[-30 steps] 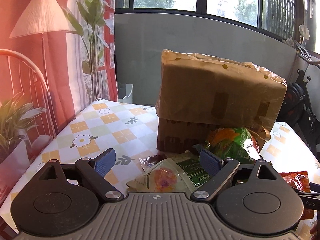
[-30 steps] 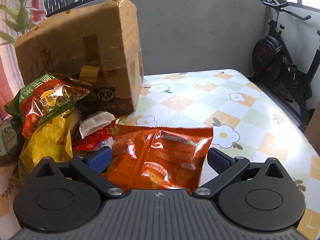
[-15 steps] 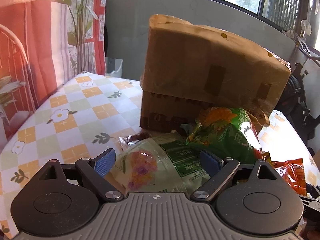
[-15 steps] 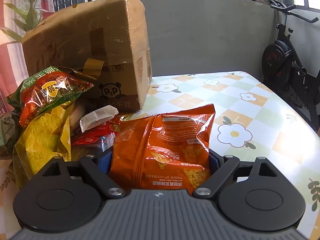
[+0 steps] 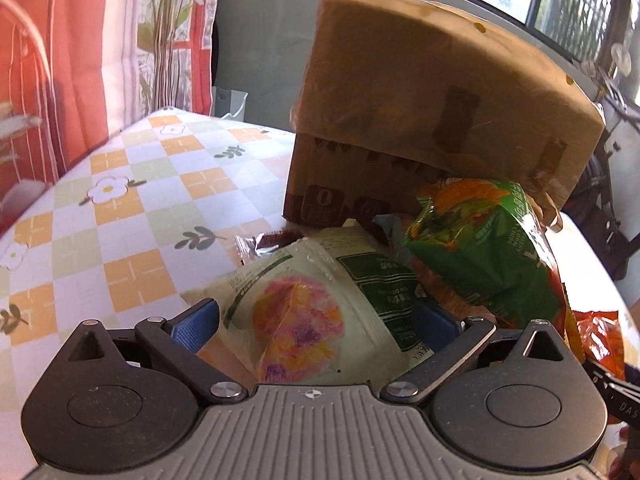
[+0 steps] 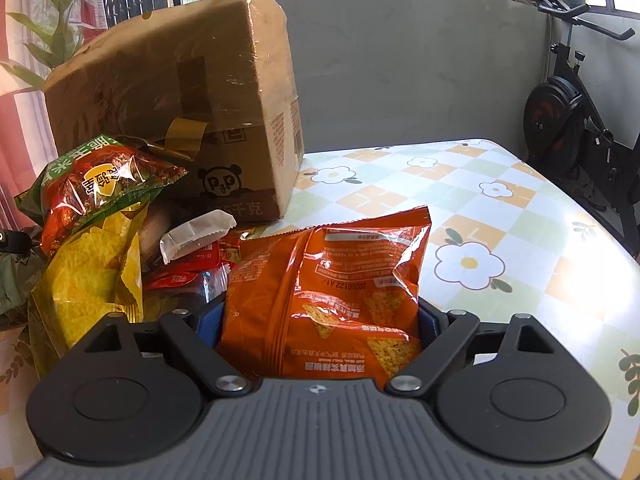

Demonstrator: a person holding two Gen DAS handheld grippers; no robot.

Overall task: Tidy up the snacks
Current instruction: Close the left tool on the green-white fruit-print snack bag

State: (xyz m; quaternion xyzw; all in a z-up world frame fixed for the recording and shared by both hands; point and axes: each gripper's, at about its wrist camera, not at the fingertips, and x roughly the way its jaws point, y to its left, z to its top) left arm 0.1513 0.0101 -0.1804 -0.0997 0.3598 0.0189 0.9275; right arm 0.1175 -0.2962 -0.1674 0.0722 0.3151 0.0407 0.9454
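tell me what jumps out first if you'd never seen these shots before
The big cardboard box dominates, tilted at the back of the flowered table with a heap of snack bags spilling in front of it. In the right wrist view an orange chip bag stands squeezed between the fingers of the right gripper. In the left wrist view a pale bag with a pink and yellow picture lies between the wide-open left gripper, beside a green bag.

orange chip bag (image 6: pixel 332 292): "20260122 A1" | cardboard box (image 6: pixel 224 184): panda logo "P&P", "千克"
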